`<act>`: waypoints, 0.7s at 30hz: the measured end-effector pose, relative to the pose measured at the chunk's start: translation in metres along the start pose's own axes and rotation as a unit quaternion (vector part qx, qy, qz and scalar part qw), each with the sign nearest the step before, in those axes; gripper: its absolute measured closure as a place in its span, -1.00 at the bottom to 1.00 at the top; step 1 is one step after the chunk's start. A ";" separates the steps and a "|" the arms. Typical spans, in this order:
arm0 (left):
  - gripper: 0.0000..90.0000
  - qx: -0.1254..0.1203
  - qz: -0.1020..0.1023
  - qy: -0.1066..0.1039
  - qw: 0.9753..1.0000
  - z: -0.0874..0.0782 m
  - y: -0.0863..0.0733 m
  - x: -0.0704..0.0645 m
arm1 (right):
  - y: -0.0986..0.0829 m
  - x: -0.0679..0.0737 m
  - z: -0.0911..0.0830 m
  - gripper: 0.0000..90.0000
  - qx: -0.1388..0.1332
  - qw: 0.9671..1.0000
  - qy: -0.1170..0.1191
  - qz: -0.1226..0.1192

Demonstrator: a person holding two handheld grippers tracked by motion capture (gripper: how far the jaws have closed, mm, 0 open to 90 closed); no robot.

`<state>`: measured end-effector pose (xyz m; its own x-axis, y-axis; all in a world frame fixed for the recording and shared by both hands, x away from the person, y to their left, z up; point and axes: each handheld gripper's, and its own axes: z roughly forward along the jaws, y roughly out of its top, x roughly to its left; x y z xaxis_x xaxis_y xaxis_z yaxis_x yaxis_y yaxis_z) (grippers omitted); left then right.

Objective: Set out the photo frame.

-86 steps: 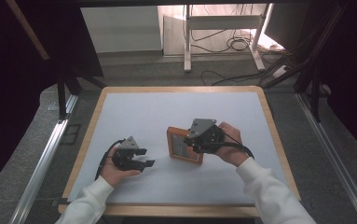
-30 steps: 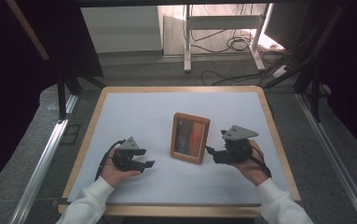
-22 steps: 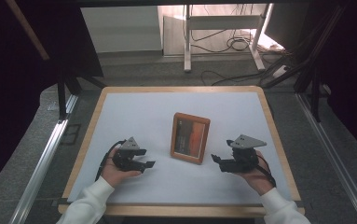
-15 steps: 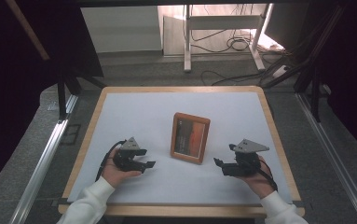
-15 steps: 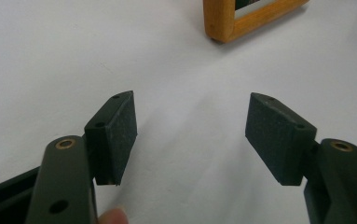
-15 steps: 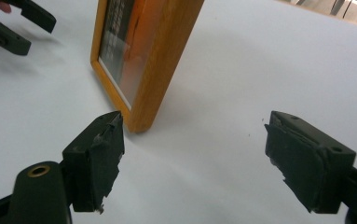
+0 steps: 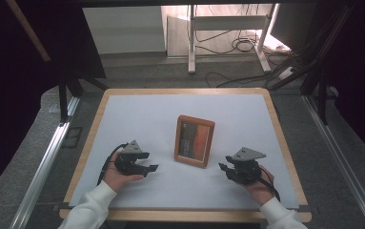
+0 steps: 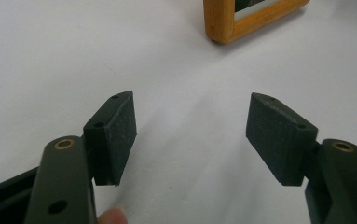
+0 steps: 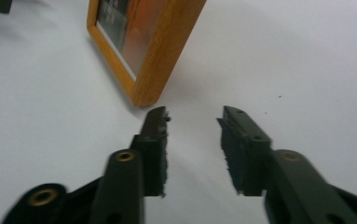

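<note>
One picture frame (image 7: 194, 141) stands upright mid-desk (image 7: 137, 112), between your two tongs. Your left tongs (image 7: 147, 168) and right tongs (image 7: 224, 168) are both released, clear of it. Your right gripper view reveals the frame's glass front (image 9: 129, 28).

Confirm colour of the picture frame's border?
Orange-brown wood, on the picture frame; it shows best in the right gripper view.
</note>
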<state>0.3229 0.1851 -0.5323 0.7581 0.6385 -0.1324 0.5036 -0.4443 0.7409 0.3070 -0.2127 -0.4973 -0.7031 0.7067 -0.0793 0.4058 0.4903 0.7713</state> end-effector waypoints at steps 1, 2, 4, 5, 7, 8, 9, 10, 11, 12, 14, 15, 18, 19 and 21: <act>-0.26 0.000 0.000 0.000 1.000 0.000 0.000 0.000 | 0.000 0.001 0.001 0.54 0.004 1.000 0.004 -0.003; -0.26 -0.001 0.000 0.000 1.000 0.000 0.000 0.000 | 0.000 0.002 0.002 0.61 0.006 1.000 0.009 -0.005; -0.26 -0.001 0.000 0.000 1.000 -0.001 0.000 0.000 | 0.001 0.005 0.004 0.78 0.010 1.000 0.018 -0.010; -0.26 -0.001 -0.001 0.000 1.000 -0.001 0.000 0.000 | 0.001 0.007 0.006 0.83 0.011 1.000 0.023 -0.013; -0.26 0.000 0.000 0.000 1.000 0.000 0.000 0.000 | 0.001 0.011 0.009 0.92 0.017 0.999 0.031 -0.020; -0.26 0.000 0.000 0.000 1.000 0.000 0.000 0.000 | 0.002 0.013 0.012 0.95 0.021 0.999 0.035 -0.022; -0.26 0.000 0.000 0.000 1.000 0.000 0.000 0.000 | 0.002 0.015 0.014 0.96 0.023 0.999 0.038 -0.026; -0.26 0.000 0.001 0.000 1.000 0.000 0.000 0.000 | 0.003 0.017 0.016 0.97 0.025 0.998 0.042 -0.027; -0.26 0.000 0.001 0.000 1.000 0.000 0.000 0.000 | 0.003 0.019 0.019 0.97 0.027 0.998 0.045 -0.029; -0.26 0.000 0.001 0.000 1.000 0.000 0.000 0.000 | 0.004 0.021 0.021 0.97 0.029 0.998 0.047 -0.032; -0.26 0.000 0.001 0.000 1.000 0.000 0.000 0.000 | 0.005 0.026 0.027 0.97 0.033 0.997 0.053 -0.036; -0.26 0.000 0.000 0.000 1.000 0.000 0.000 0.000 | 0.006 0.027 0.029 0.97 0.035 0.997 0.053 -0.040; -0.26 0.001 0.001 0.000 1.000 0.000 0.000 0.000 | 0.008 0.031 0.036 0.98 0.037 0.997 0.056 -0.043; -0.26 0.001 0.001 0.000 1.000 0.000 0.000 0.000 | 0.009 0.032 0.038 0.98 0.037 0.997 0.057 -0.044; -0.26 0.000 0.001 -0.001 1.000 0.000 0.000 0.000 | 0.010 0.033 0.041 0.98 0.038 0.997 0.055 -0.045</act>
<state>0.3229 0.1854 -0.5327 0.7599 0.6366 -0.1317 0.5020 -0.4459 0.7410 0.3121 -0.1635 -0.5178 -0.7968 0.5999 -0.0722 0.3783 0.5885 0.7145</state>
